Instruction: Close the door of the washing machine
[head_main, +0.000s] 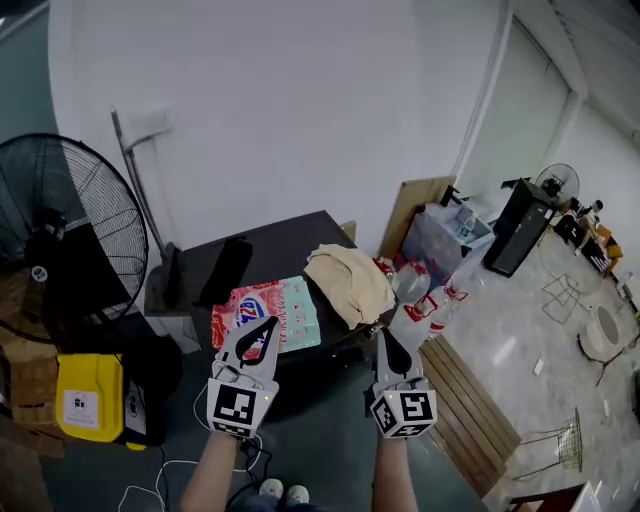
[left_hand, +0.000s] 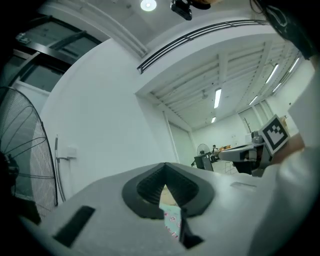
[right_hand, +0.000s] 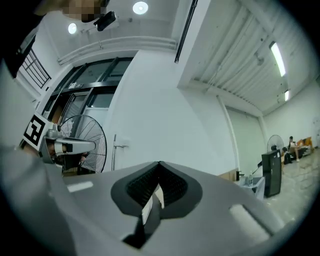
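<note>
In the head view a dark, flat-topped unit (head_main: 290, 240) stands against the white wall, and no door shows on it from here. On its top lie a colourful packet (head_main: 270, 310), a beige cloth (head_main: 348, 280) and a flat black object (head_main: 225, 268). My left gripper (head_main: 270, 325) is held up in front of the packet with its tips together and nothing between them. My right gripper (head_main: 384, 334) is raised beside it, shut and empty. In the left gripper view my left gripper (left_hand: 165, 170) points at the wall, and in the right gripper view so does my right gripper (right_hand: 159, 167).
A big standing fan (head_main: 60, 230) and a yellow canister (head_main: 88, 395) are at the left. Plastic bottles (head_main: 430, 300), a clear bin (head_main: 440, 235) and a black tower unit (head_main: 515, 240) stand at the right. Wooden boards (head_main: 470, 400) lie on the floor there. A long-handled tool (head_main: 135, 180) leans on the wall.
</note>
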